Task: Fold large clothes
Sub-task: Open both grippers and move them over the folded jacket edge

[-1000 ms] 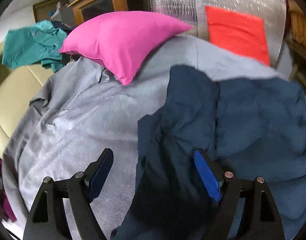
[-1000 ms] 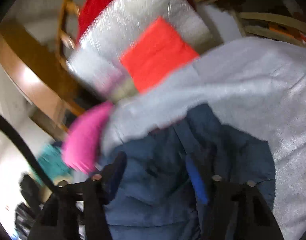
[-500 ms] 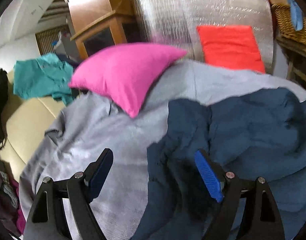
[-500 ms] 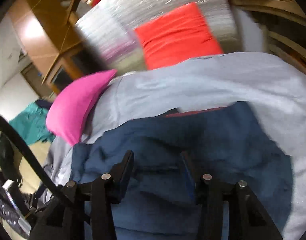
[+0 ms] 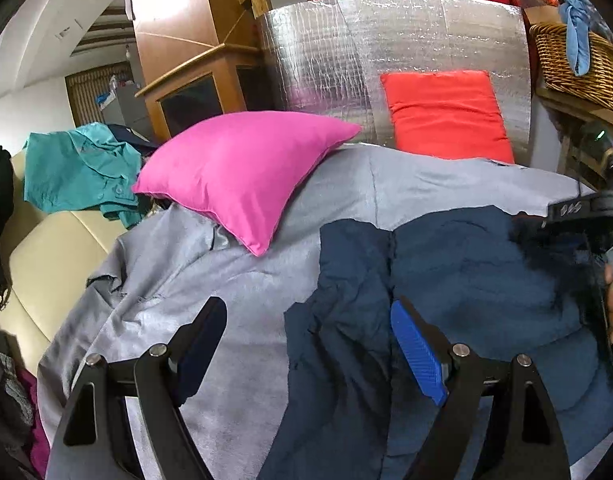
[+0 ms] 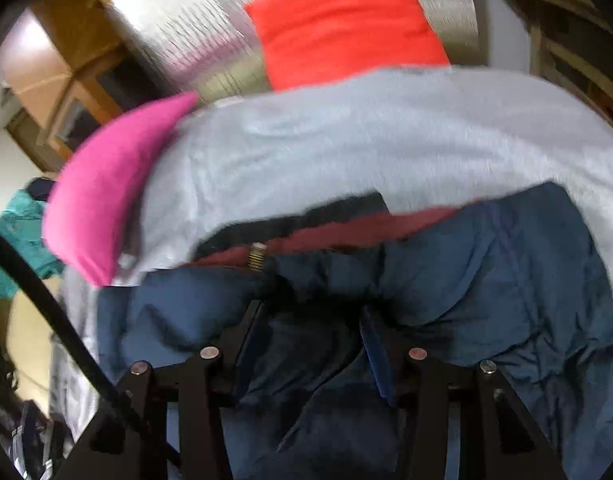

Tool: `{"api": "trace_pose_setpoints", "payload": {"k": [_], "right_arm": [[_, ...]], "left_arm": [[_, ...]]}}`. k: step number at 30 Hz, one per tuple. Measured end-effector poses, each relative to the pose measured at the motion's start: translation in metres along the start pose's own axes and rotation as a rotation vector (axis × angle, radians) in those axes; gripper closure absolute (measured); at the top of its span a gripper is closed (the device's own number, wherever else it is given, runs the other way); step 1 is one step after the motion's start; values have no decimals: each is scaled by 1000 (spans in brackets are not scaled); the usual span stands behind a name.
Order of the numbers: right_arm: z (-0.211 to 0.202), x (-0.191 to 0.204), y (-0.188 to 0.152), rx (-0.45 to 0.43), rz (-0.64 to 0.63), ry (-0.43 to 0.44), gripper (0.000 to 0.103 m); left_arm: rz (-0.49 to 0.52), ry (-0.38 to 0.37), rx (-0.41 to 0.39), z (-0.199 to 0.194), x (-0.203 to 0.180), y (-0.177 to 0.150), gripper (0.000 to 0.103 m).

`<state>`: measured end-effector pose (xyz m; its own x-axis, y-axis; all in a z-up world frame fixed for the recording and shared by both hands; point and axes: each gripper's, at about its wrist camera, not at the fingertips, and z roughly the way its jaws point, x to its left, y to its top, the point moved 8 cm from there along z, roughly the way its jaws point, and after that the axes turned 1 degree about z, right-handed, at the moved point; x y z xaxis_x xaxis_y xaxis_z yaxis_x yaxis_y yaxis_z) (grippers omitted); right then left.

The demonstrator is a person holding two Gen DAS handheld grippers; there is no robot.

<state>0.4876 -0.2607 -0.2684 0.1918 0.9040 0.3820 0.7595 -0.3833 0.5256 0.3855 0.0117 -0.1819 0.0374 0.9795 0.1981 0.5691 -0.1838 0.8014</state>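
Left wrist view: the left gripper [image 5: 302,344] is seen raised above a navy padded jacket [image 5: 446,280], which lies spread on a grey sheet [image 5: 226,280] over the near right of a sofa. Compared with a second earlier, more of the room's far side has come into frame, including a silver foil panel [image 5: 386,60] and a wicker basket [image 5: 578,64], so the tool has been lifted and tilted up. Its jaws are held wide apart with nothing clamped; the jacket's left edge is merely framed between them. The right gripper [image 5: 586,232], blurred, has entered at the right edge, over the jacket's far right side.

Right wrist view: the right gripper [image 6: 310,320] is shown low over the jacket [image 6: 486,300], now near the collar, where a dark red lining [image 6: 346,232] and a brass zip end [image 6: 257,258] have been exposed. The jaws, narrowed from a second ago, are opening slightly, with bunched navy fabric between them; whether the pads press on it cannot be told through the blur. A pink cushion [image 6: 106,184] and an orange cushion [image 6: 342,20] are left untouched beyond.

No fold is judged made yet: the collar end appears to be taken up first, the left tool standing ready.
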Motion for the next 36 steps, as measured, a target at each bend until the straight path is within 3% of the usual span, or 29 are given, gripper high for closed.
{"api": "trace_pose_setpoints", "payload": {"k": [4, 8, 14, 27, 31, 36], "right_arm": [[-31, 33, 4, -49, -74, 104, 50], [-37, 58, 1, -20, -115, 162, 50], [-19, 74, -6, 23, -160, 162, 50], [45, 56, -16, 145, -107, 84, 50], [39, 55, -15, 140, -106, 97, 52], [2, 46, -10, 73, -87, 126, 52]], "left_arm": [[6, -19, 20, -3, -8, -3, 18], [20, -33, 27, -4, -18, -4, 18], [37, -37, 19, -5, -27, -3, 18], [45, -21, 20, 0, -32, -2, 18], [43, -13, 21, 1, -30, -3, 18], [49, -4, 25, 3, -28, -3, 18]]}}
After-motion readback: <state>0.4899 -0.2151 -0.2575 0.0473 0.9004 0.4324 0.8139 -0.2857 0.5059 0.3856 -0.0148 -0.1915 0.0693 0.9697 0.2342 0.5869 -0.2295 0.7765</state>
